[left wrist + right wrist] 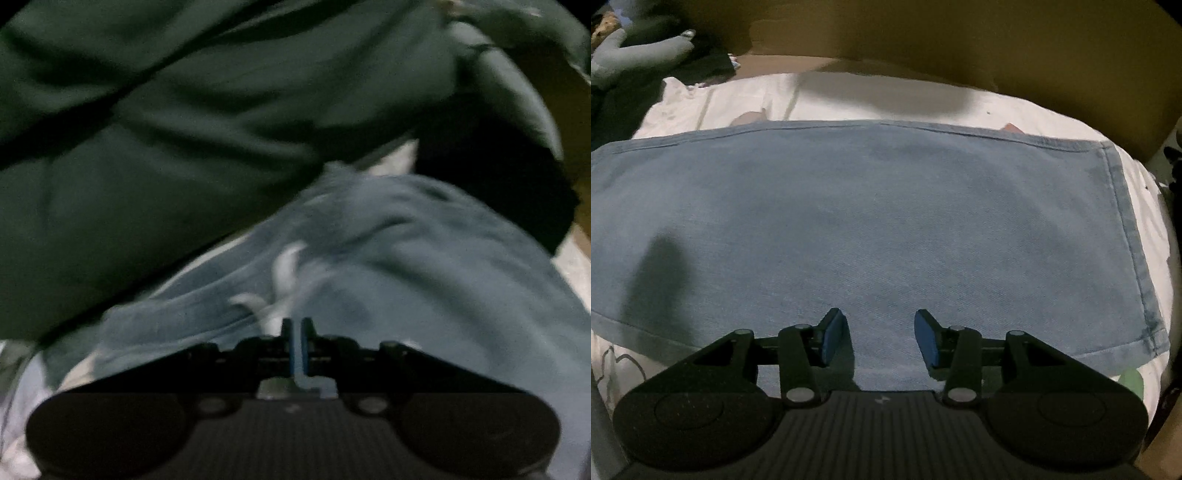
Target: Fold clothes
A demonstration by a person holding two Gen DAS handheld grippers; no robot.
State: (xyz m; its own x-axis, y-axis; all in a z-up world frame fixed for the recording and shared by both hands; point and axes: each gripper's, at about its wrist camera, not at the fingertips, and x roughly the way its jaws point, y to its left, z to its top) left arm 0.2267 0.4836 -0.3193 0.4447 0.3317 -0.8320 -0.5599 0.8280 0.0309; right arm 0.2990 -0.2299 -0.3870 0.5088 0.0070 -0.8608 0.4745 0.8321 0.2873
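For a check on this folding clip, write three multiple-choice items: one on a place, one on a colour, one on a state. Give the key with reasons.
1. Where does the blue denim piece lie in the right wrist view?
A. Flat on the white sheet
B. Hanging from a hook
C. Inside a drawer

2. What colour is the large garment above the blue cloth in the left wrist view?
A. Red
B. Dark green
C. Yellow

3. How does the right claw stand?
A. Shut on a sock
B. Out of view
C. Open, nothing between its pads

Key: 1 A, white sheet shows beyond its hemmed edges. 2 B, dark green fabric fills the upper frame. 3 C, a clear gap separates the blue pads above the denim.
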